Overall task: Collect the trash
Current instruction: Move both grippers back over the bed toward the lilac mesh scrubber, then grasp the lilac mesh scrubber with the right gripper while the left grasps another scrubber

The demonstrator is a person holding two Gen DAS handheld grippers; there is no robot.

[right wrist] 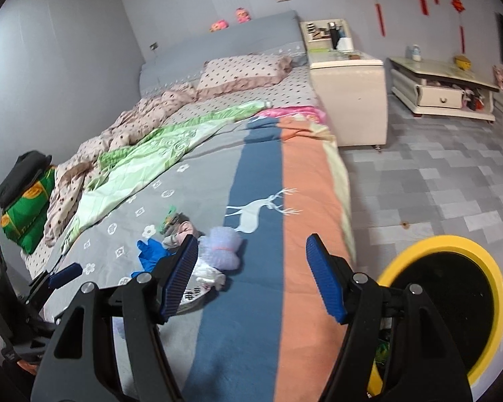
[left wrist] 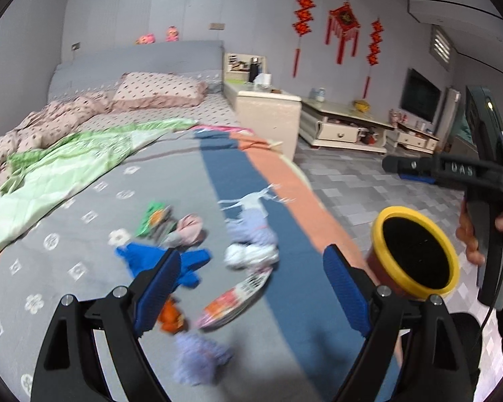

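Note:
Trash lies scattered on the bed blanket (left wrist: pixel 84 201): a blue glove (left wrist: pixel 157 261), a green wrapper (left wrist: pixel 152 219), a pink crumpled piece (left wrist: pixel 191 229), a white wad (left wrist: pixel 248 254), a lilac puff (left wrist: pixel 251 226), a printed packet (left wrist: pixel 234 298), an orange scrap (left wrist: pixel 172 318) and a second lilac puff (left wrist: pixel 201 356). My left gripper (left wrist: pixel 251 288) is open and empty above them. My right gripper (right wrist: pixel 251 278) is open and empty over the blanket's blue stripe; the glove (right wrist: pixel 152 251) and puff (right wrist: pixel 223 246) lie just left of it. A yellow-rimmed bin (left wrist: pixel 415 251) stands beside the bed, also in the right wrist view (right wrist: pixel 452 305).
A green quilt (left wrist: pixel 67 167) and pink pillows (left wrist: pixel 157 90) lie farther up the bed. A cream nightstand (left wrist: pixel 268 117) and low cabinet (left wrist: pixel 345 127) stand on the tiled floor (left wrist: pixel 369 184). A folded green bundle (right wrist: pixel 26 207) sits at the bed's left edge.

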